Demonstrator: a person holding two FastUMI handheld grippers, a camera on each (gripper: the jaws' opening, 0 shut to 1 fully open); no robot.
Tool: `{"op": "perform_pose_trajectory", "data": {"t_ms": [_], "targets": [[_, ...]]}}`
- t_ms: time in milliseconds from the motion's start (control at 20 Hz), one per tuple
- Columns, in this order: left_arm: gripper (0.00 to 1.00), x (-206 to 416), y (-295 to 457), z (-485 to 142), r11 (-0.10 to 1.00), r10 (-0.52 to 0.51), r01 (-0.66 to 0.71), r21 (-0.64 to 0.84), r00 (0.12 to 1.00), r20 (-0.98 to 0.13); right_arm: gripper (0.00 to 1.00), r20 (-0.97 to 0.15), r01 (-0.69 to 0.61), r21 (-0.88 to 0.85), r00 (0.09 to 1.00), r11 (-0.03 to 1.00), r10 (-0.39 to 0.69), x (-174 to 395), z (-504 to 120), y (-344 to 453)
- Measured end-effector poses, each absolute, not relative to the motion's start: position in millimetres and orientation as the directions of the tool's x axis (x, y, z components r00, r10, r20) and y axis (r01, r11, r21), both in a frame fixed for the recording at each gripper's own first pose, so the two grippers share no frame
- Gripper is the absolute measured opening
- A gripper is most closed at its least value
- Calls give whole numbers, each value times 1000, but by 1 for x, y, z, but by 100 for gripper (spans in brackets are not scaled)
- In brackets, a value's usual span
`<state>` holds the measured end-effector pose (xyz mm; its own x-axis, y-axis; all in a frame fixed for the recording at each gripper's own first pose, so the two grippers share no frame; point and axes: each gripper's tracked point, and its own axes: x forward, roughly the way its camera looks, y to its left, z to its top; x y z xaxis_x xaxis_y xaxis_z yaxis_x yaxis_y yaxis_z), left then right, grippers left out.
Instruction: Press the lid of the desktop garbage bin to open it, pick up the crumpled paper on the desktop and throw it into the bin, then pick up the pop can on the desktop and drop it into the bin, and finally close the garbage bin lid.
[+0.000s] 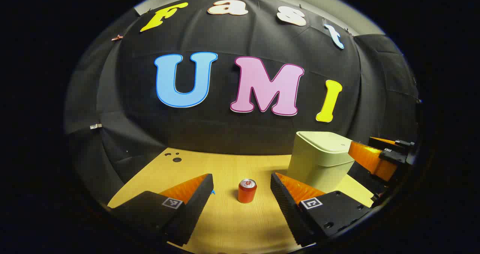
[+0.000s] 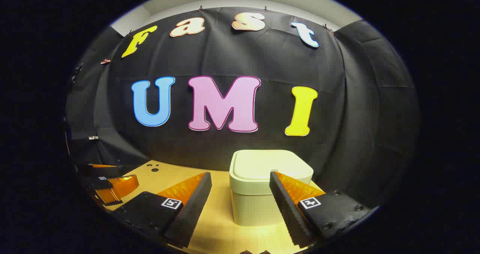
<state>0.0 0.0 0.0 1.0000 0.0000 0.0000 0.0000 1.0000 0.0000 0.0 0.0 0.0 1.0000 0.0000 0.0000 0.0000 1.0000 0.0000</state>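
Left gripper (image 1: 242, 194) wide open, empty; small red cylindrical pop can (image 1: 247, 190) upright on wood-grain table (image 1: 225, 224), ahead between the fingers, left of bin (image 1: 320, 160). Right gripper (image 2: 240, 194) wide open, empty, facing boxy pale matte bin, rounded-square lid (image 2: 270, 164) shut.

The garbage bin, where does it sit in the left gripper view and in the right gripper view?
Left gripper view: the garbage bin stands right of centre, lid closed, beyond the right finger of that hand-held gripper.
Right gripper view: the bin stands at lower centre, seen between the fingers.
Shared landmark: the dark holes in the wooden table near its far left edge.
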Motion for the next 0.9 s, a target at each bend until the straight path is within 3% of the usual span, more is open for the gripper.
{"op": "perform_pose_trajectory", "data": {"t_ms": [900], "targets": [[98,2,-5,-17,1000,4,-2,30,999,-47,98,-80,-4,5,997,1000,4,-3,-24,-3]]}}
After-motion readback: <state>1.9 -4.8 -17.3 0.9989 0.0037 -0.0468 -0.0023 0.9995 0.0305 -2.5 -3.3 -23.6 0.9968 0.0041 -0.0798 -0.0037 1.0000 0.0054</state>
